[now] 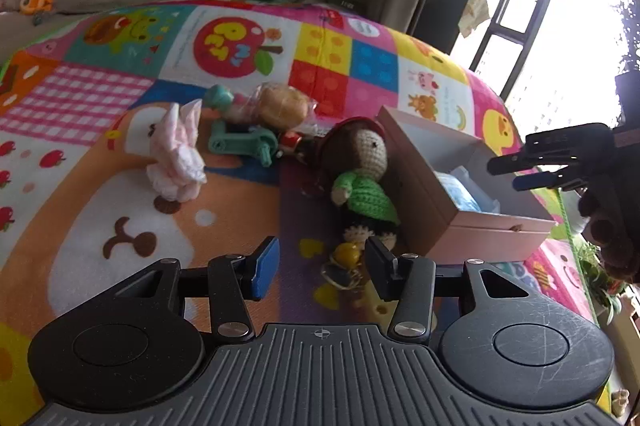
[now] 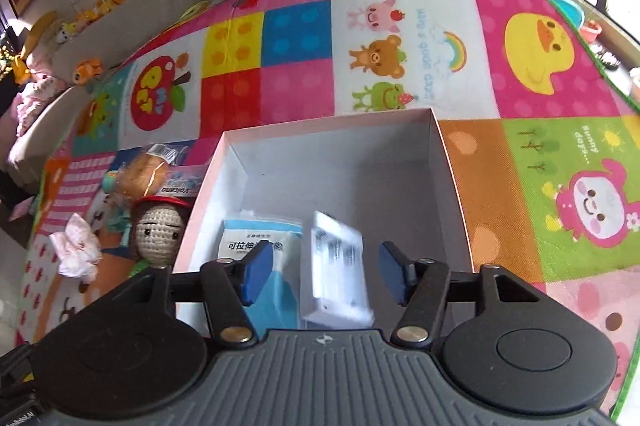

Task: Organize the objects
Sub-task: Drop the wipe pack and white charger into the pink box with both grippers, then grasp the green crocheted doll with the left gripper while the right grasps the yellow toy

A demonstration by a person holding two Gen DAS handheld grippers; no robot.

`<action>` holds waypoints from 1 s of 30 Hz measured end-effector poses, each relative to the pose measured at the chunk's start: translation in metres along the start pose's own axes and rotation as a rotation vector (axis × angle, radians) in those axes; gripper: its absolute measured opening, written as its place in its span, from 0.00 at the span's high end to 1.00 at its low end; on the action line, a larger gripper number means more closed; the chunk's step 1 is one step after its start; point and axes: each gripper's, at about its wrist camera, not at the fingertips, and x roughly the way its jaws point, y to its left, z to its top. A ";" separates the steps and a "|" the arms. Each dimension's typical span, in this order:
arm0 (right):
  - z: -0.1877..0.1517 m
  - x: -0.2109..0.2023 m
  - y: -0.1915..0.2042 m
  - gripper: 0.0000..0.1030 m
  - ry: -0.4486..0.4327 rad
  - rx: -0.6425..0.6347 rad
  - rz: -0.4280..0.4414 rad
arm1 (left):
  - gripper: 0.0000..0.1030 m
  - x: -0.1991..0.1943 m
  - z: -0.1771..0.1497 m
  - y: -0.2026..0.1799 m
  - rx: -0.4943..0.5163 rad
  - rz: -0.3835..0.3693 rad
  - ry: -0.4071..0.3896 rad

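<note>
The right gripper (image 2: 326,276) has its fingers wide apart and holds nothing; between the blue pads (image 2: 258,276) a white plastic case (image 2: 338,276) appears blurred, so I cannot tell if it is resting or falling into the box (image 2: 448,162) below. At 9 o'clock from this case lies a white and blue packet (image 2: 260,238) with Chinese print, of which I read "可拉伸" and no more. Both look light; the case seems stiff and smooth, probably slippery, so I would take it across its short sides. The left gripper (image 1: 320,268) is also open and empty, and it hovers over the play mat (image 1: 100,186), just before the feet of a crochet doll (image 1: 362,178), which lies against the outside wall of the box. At the doll's feet there is a yellow charm (image 1: 346,254) on a ring. The doll is soft and light, and it will squash, so a hold around the green body seems safer than the round head. At 11 o'clock from the doll I see a bagged bun (image 1: 282,104), crinkly and easy to crush, a green scooter toy (image 1: 244,142), and further at 9 o'clock a pink knitted rabbit (image 1: 178,162). On the mat I can read "Have a good day!" and "sunny days...".
</note>
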 end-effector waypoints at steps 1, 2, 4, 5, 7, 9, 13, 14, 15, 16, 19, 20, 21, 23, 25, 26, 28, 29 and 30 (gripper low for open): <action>-0.004 -0.003 0.003 0.37 -0.019 -0.007 -0.006 | 0.50 0.000 0.000 0.000 0.008 -0.005 -0.001; -0.010 -0.009 0.005 0.34 -0.044 -0.019 -0.005 | 0.50 0.000 0.001 0.000 0.017 -0.016 -0.006; -0.033 -0.028 0.013 0.25 -0.122 -0.068 0.006 | 0.50 0.003 0.004 -0.004 0.025 -0.049 -0.015; -0.047 -0.037 0.018 0.21 -0.168 -0.100 0.001 | 0.50 0.007 0.007 -0.006 0.027 -0.066 -0.014; -0.079 -0.053 0.027 0.17 -0.261 -0.163 -0.021 | 0.50 0.018 0.012 -0.014 0.046 -0.089 -0.012; -0.111 -0.065 0.034 0.13 -0.315 -0.202 -0.038 | 0.50 0.032 0.018 -0.024 0.079 -0.083 -0.016; -0.162 -0.069 0.038 0.13 -0.306 -0.193 -0.036 | 0.50 0.069 0.037 -0.040 0.097 -0.025 -0.002; -0.170 -0.068 0.036 0.13 -0.292 -0.171 -0.023 | 0.50 0.080 0.042 -0.042 0.098 -0.007 0.006; -0.176 -0.068 0.033 0.13 -0.281 -0.145 -0.006 | 0.50 0.090 0.045 -0.044 0.105 0.021 0.023; -0.180 -0.067 0.030 0.13 -0.276 -0.119 0.008 | 0.50 0.103 0.049 -0.048 0.119 0.063 0.056; -0.189 -0.066 0.023 0.05 -0.281 -0.064 0.023 | 0.43 0.130 0.052 -0.047 0.107 0.088 0.129; -0.190 -0.065 0.022 0.04 -0.282 -0.057 0.020 | 0.43 0.136 0.052 -0.046 0.093 0.092 0.145; -0.190 -0.065 0.022 0.03 -0.281 -0.057 0.023 | 0.44 0.140 0.052 -0.045 0.079 0.086 0.154; -0.191 -0.064 0.023 0.00 -0.279 -0.063 0.029 | 0.47 0.142 0.051 -0.041 0.059 0.066 0.155; -0.191 -0.061 0.023 0.00 -0.263 -0.061 0.028 | 0.51 0.136 0.049 -0.035 0.049 0.039 0.151; -0.191 -0.060 0.022 0.00 -0.257 -0.058 0.029 | 0.52 0.130 0.048 -0.031 0.046 0.028 0.151; -0.190 -0.058 0.020 0.00 -0.244 -0.043 0.037 | 0.53 0.115 0.043 -0.021 0.057 0.024 0.139; -0.189 -0.057 0.018 0.00 -0.234 -0.034 0.042 | 0.53 0.107 0.040 -0.015 0.067 0.034 0.129; -0.187 -0.055 0.017 0.00 -0.223 -0.026 0.046 | 0.53 0.098 0.037 -0.007 0.067 0.045 0.116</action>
